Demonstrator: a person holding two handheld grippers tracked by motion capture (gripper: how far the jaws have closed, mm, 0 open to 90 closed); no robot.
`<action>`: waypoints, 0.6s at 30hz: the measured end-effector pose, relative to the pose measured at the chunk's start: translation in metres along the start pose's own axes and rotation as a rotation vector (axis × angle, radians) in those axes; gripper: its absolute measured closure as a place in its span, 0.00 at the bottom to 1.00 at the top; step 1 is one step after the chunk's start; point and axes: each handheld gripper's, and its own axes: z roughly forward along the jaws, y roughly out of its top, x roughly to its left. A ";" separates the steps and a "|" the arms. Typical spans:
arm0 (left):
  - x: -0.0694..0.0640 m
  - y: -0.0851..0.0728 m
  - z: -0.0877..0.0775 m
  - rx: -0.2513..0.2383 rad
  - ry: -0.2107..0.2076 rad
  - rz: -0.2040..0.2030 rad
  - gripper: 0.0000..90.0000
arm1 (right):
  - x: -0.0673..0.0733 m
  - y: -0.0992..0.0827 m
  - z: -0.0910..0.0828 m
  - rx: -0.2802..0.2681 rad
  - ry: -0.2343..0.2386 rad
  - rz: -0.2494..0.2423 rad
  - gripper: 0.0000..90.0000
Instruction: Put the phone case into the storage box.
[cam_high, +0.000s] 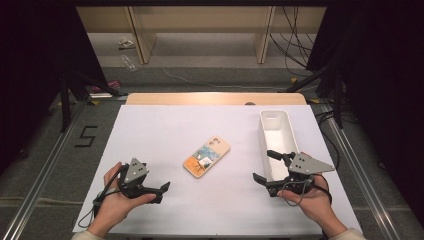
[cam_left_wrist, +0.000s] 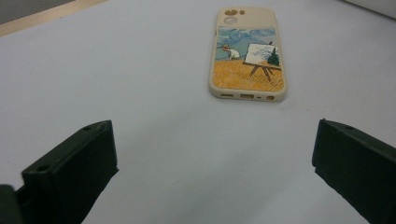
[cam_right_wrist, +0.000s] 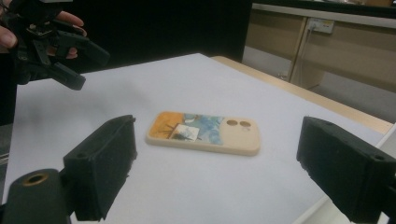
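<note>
Left tongs (cam_high: 161, 191): black, blocky jaws spread wide, nothing between them, resting low on the counter (cam_high: 165, 130), a smooth white sheet over pale wood. Right tongs (cam_high: 264, 168): jaws likewise wide apart, holding nothing, just beside the near end of a bin. Between both tongs, slightly beyond: phone case (cam_high: 206, 157), flat, rounded rectangle, cream rubbery rim, painted field-and-easel scene, lying face up. Beyond right tongs: bin (cam_high: 285, 131), long white plastic, contents not discernible.
</note>
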 end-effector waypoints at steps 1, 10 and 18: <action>0.000 0.000 0.000 0.001 -0.001 -0.001 0.00 | 0.000 0.000 -0.001 -0.001 -0.003 0.000 0.14; -0.002 0.002 0.001 0.002 -0.007 0.004 0.00 | 0.001 0.001 -0.002 -0.006 -0.001 -0.001 0.14; -0.001 0.002 0.006 0.009 0.025 -0.036 0.19 | 0.001 0.001 -0.001 -0.012 -0.004 0.004 0.14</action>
